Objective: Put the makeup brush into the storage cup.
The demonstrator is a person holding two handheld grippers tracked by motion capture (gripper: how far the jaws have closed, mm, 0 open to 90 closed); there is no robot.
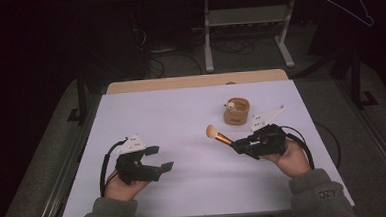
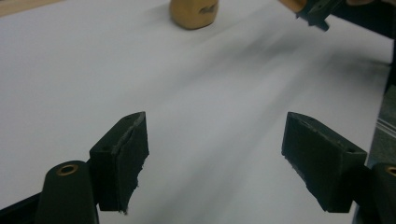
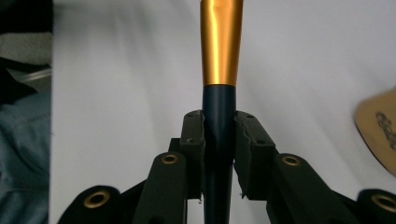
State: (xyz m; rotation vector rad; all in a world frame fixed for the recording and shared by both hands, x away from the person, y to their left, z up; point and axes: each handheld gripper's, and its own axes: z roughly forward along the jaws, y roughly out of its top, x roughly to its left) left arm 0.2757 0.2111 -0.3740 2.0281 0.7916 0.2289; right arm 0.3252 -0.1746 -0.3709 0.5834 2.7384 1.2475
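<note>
A makeup brush (image 1: pixel 217 134) with a tan head, copper ferrule and dark handle is held above the white table (image 1: pixel 181 119), pointing left. My right gripper (image 1: pixel 239 146) is shut on its dark handle; in the right gripper view the handle (image 3: pixel 218 121) sits clamped between both pads, the copper ferrule (image 3: pixel 220 42) rising ahead. A round tan wooden holder (image 1: pixel 236 111) stands behind the brush, also seen as the tan holder (image 2: pixel 194 13) in the left gripper view. My left gripper (image 1: pixel 159 158) hovers at front left, open, nothing between its jaws (image 2: pixel 215 158).
The white table top has bare room in the middle and at the far left. A wooden strip (image 1: pixel 194 81) runs along its far edge. Beyond it are a white table frame (image 1: pixel 246 20) and cables on the floor.
</note>
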